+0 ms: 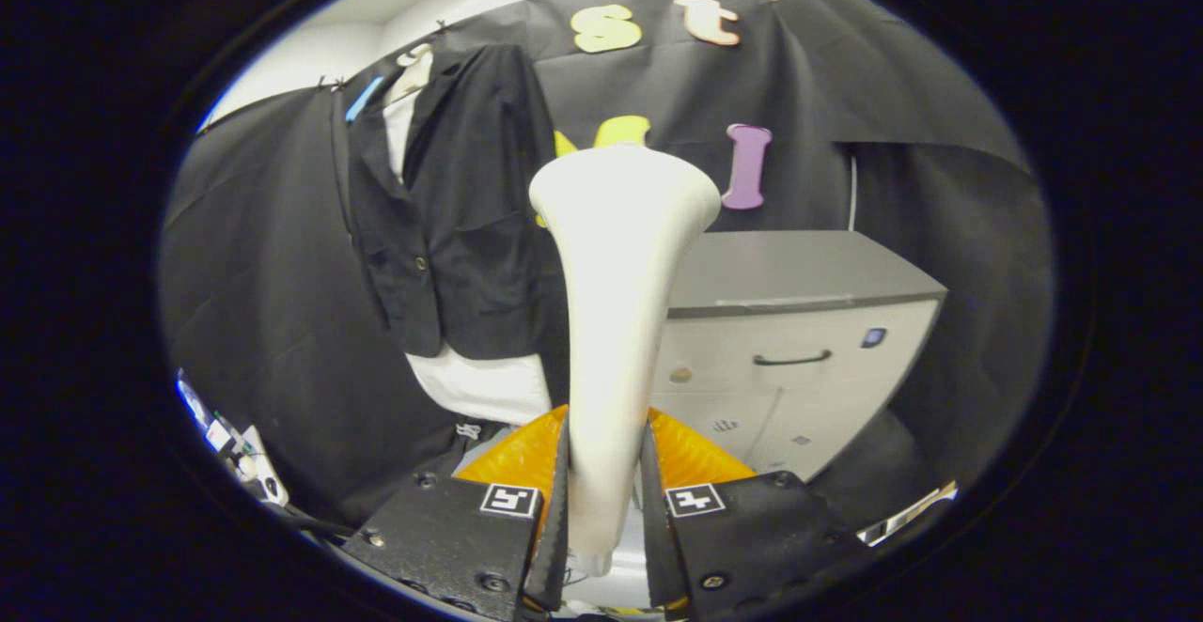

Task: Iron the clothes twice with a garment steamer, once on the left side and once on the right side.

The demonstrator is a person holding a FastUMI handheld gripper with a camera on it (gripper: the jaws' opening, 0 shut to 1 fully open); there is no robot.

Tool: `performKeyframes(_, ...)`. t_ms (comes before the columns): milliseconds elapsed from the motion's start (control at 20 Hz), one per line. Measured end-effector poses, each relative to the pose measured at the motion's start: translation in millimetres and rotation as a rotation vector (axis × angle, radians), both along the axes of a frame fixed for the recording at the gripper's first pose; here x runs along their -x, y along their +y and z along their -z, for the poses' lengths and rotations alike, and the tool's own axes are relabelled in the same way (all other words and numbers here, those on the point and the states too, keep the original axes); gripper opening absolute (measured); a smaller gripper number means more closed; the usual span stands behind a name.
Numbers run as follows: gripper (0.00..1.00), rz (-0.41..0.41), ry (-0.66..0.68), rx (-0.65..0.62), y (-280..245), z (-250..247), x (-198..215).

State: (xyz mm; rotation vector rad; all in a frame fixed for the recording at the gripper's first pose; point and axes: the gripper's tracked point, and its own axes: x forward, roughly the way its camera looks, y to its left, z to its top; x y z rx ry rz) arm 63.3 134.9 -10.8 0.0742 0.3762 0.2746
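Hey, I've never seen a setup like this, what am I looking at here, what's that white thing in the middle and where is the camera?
The camera rides on a hand-held two-finger gripper and looks forward along its fingers, which show at the bottom. Both fingers are closed on the handle of a white garment steamer, whose wide head points up and away. Beyond it, to the left, a black jacket hangs over a white shirt against the booth's black cloth wall. To the right stands a grey cabinet with a dark drawer handle. The steamer head is not touching the jacket at this moment.
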Motion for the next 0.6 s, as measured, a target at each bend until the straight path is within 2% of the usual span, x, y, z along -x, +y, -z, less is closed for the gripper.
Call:
performKeyframes(300, 0.36, 0.090, 0.030, -0.016, -113, 26, 46)
performKeyframes(600, 0.36, 0.116, 0.080, -0.012, -173, 71, 89)
